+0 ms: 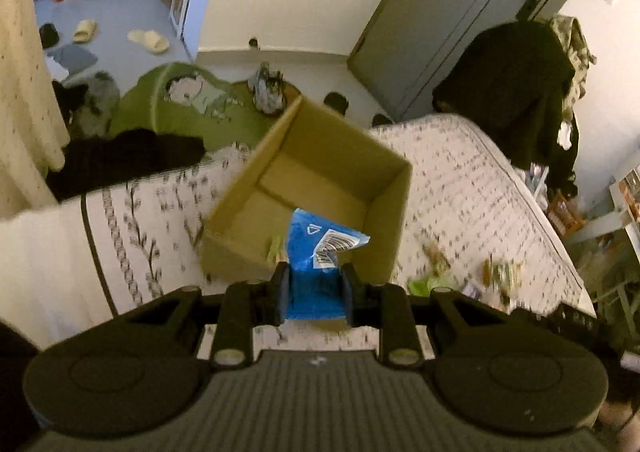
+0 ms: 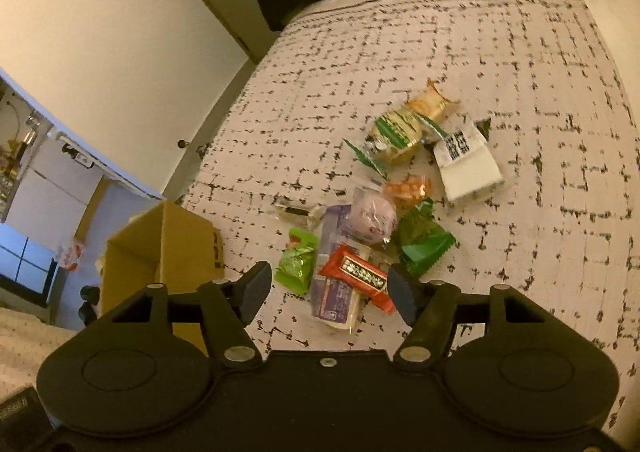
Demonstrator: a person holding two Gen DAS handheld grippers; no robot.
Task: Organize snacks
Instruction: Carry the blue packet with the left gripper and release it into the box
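**Blue packet held above the box, more snacks waiting on the bed**

Pinching on the left: jaws of the left gripper (image 1: 313, 284) pressed on a blue snack packet (image 1: 316, 252), held by its lower part, with the printed top end free and leaning over the open cardboard box (image 1: 384, 220). Spread on the right: jaws of the right gripper (image 2: 326, 292) wide apart, nothing between the pads, poised just over a red wrapped bar (image 2: 358, 278).

Box standing on a bed cover (image 1: 460, 188) with a dark grid pattern, soft and quilted by the look. Inside the box, mostly bare bottom, plus something small and greenish at the near wall, too blurred to name.

Beside the box, seen from the right wrist, a loose pile of snacks: a light green sachet (image 2: 296, 262), a dark green packet (image 2: 424, 244), a round purple bun in clear film (image 2: 372, 218), a white packet with a barcode (image 2: 468, 164), and a round green-and-gold pack (image 2: 398, 132).

Judged from the look: all very light, thin crinkly film, slippery and easy to deform. Best taken by a flat sealed edge or across the narrow middle, with gentle pressure. Purple bun probably soft and easy to squash. Red bar likely stiffer, good for a grip across its short side.
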